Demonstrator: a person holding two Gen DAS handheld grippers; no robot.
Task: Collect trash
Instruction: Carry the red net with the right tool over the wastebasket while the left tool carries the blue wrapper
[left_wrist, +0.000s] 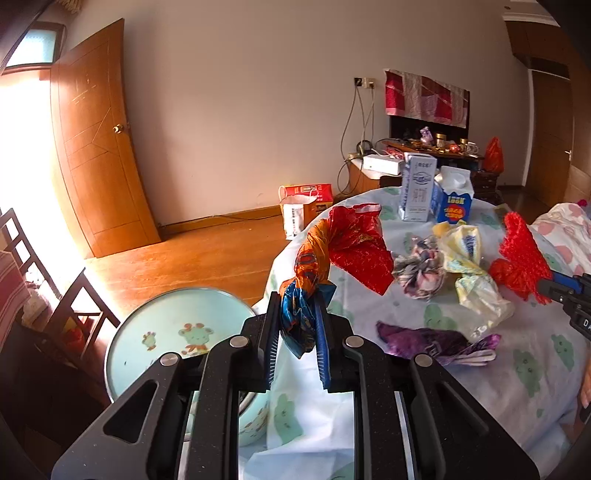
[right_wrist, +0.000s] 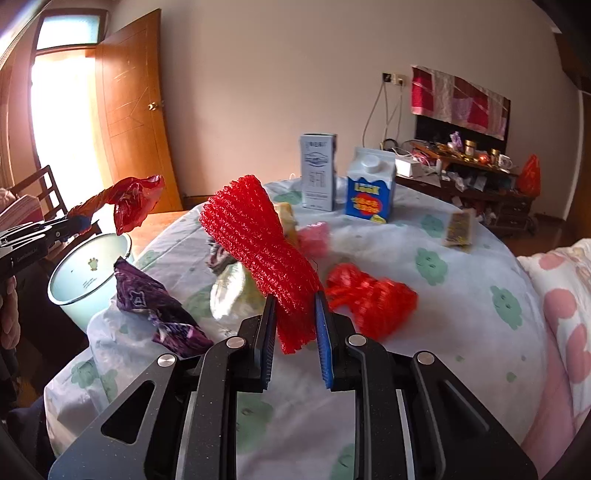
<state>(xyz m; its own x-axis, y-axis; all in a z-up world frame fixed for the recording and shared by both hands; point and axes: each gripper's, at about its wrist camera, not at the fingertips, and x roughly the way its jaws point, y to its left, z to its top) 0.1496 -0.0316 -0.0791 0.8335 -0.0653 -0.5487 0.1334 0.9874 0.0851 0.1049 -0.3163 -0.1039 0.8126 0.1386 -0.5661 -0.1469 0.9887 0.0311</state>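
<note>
The left gripper (left_wrist: 298, 317) has its jaws clamped on the twisted neck of an orange, blue and red crinkled plastic wrapper (left_wrist: 347, 251), which fans out above them at the centre of the left wrist view. It looks nearly weightless, limp and slick, so the twisted neck is the right place to pinch; the flared red end would likely slide or tear.

The right gripper (right_wrist: 295, 319) has its jaws closed on the lower end of a red foam mesh fruit sleeve (right_wrist: 255, 240), rising toward the upper middle of the right wrist view. This one is springy and light, and its open weave should grip the pads well; it squashes rather than breaks.

A pale blue round bin with cartoon animal print (left_wrist: 162, 332) sits at lower left of the left wrist view, beside the round surface with its white cloth printed with green clouds (right_wrist: 461, 288). Its visible interior looks bare, and the wrapper hangs near its rim, not yet over the opening.

Lying loose on the cloth are a crumpled purple foil wrapper (right_wrist: 155, 306), a second bunched red mesh net (right_wrist: 369, 295), a yellow-and-clear plastic bag (left_wrist: 472, 269) and a balled patterned wrapper (left_wrist: 419, 271), all soft and light. A tall white and blue carton (right_wrist: 318, 171) and a blue gable-top milk carton (right_wrist: 369, 188) stand upright at the far edge; whether they are empty cannot be told.
</note>
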